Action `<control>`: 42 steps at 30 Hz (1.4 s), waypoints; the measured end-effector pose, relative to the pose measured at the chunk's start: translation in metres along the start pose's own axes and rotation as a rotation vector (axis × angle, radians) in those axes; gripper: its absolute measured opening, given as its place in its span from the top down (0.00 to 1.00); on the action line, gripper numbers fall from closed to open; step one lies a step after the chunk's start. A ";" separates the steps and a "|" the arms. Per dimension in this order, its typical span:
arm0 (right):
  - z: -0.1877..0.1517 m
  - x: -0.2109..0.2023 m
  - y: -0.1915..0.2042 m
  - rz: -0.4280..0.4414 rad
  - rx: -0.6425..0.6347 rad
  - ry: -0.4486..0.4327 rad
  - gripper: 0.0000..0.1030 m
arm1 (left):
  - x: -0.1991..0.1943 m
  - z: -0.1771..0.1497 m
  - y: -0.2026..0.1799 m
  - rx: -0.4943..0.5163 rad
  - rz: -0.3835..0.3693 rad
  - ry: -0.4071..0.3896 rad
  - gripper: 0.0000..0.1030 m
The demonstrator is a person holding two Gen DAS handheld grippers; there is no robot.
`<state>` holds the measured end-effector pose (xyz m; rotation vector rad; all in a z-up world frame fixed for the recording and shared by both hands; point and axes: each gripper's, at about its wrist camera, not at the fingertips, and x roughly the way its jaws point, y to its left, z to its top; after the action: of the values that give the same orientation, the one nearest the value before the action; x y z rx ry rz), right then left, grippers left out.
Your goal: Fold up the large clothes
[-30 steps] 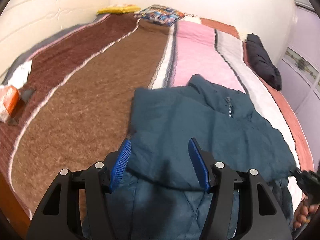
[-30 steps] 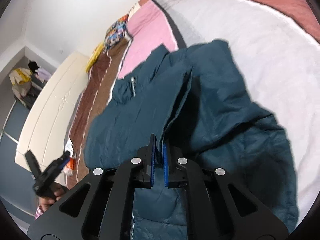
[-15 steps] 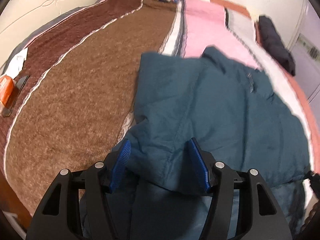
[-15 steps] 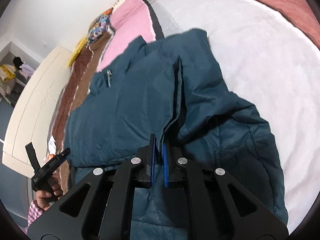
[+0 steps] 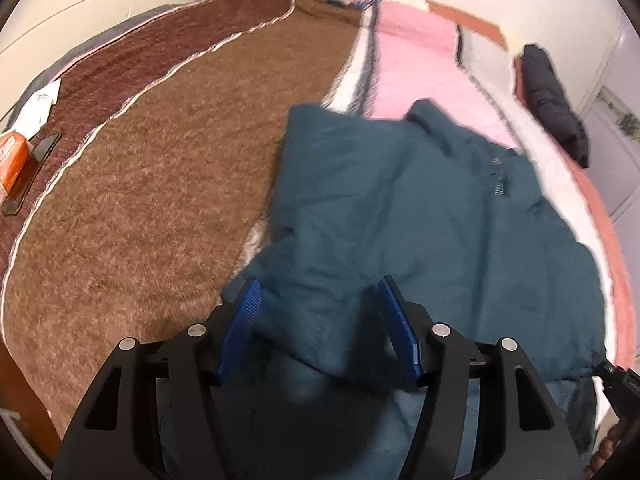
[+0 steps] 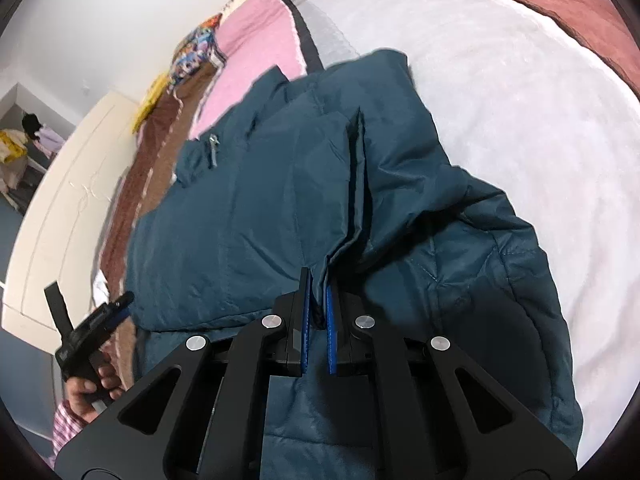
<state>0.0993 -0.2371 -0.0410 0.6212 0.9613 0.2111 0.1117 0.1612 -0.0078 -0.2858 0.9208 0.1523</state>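
Across most of both frames spreads the striped bed blanket, brown on the left of the left wrist view, pink and white toward the upper right; judging by its breadth, it serves as the flat surface a bulky garment needs for folding. On it, filling the centre and lower right of that view, lies the teal padded jacket, its zip pull showing right of centre and its upper half doubled over the lower, so the fold looks partly made. A dark bundle sits well apart at the upper right edge. At the bottom of the right wrist view, the right gripper is clamped on a bunched edge of the jacket, apparently to keep that side of the fold from slipping. The left gripper, at the bottom of its own view, stands wide with loose fabric between its blue pads, neither pad visibly pressing, probably poised to take or smooth the opposite edge.
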 end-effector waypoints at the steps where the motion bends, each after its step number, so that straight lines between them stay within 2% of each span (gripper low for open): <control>1: 0.001 -0.002 0.002 -0.001 -0.009 -0.006 0.93 | -0.005 -0.002 -0.002 0.009 -0.006 -0.005 0.41; 5: 0.000 0.002 0.002 -0.032 -0.033 0.007 0.93 | -0.011 -0.012 -0.009 0.023 -0.027 0.000 0.41; 12: -0.003 0.021 0.001 -0.086 -0.052 0.038 0.93 | 0.017 -0.018 -0.020 0.060 0.020 0.059 0.41; 16: -0.002 0.020 0.003 -0.100 -0.048 0.052 0.89 | 0.017 -0.017 -0.025 0.072 0.049 0.065 0.41; 20: -0.001 0.003 0.006 -0.084 -0.047 0.033 0.85 | -0.004 -0.020 -0.025 0.056 0.002 0.036 0.41; 25: -0.007 -0.026 0.009 -0.092 -0.083 -0.013 0.85 | -0.035 -0.038 -0.016 0.075 -0.025 0.015 0.41; 31: -0.029 -0.048 0.005 -0.092 -0.122 -0.007 0.79 | -0.064 -0.062 0.011 0.084 0.002 0.030 0.41; 38: -0.060 -0.060 0.000 -0.108 -0.161 0.042 0.78 | -0.092 -0.085 0.045 0.042 0.016 0.041 0.41; 42: -0.075 -0.063 -0.002 -0.113 -0.165 0.069 0.78 | -0.100 -0.097 0.054 0.060 0.046 0.055 0.41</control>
<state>0.0021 -0.2364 -0.0290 0.4097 1.0306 0.2102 -0.0355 0.1821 0.0070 -0.2138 0.9854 0.1593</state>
